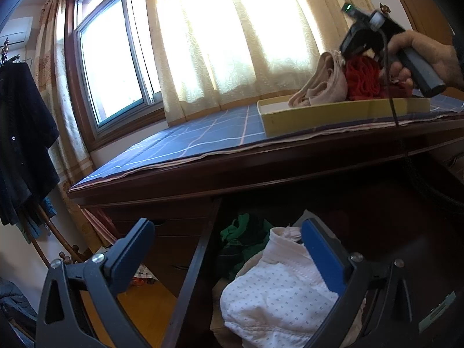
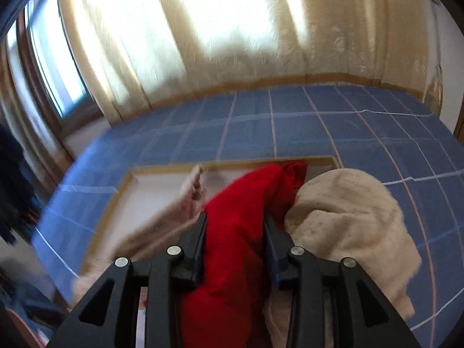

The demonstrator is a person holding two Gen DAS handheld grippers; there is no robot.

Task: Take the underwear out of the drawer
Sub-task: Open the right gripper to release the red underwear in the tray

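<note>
The dresser [image 1: 261,159], its top covered by a blue checked cloth [image 1: 203,133], is carrying a shallow yellow tray [image 1: 333,114] as the collecting point for removed garments. Below it, the open drawer [image 1: 200,261] is still holding white dotted underwear [image 1: 275,298] and a green garment [image 1: 240,232]. The left gripper [image 1: 229,249] is waiting above the drawer, jaws spread wide and empty, probably ready for the next pick. The right gripper [image 2: 235,232] is straddling red underwear [image 2: 246,203] over the tray, beside beige pieces [image 2: 348,208]; whether its pads are pressing cannot be told. Only the left view is showing the drawer and the person's hand [image 1: 423,58]; only the right view is showing the tray's interior.
</note>
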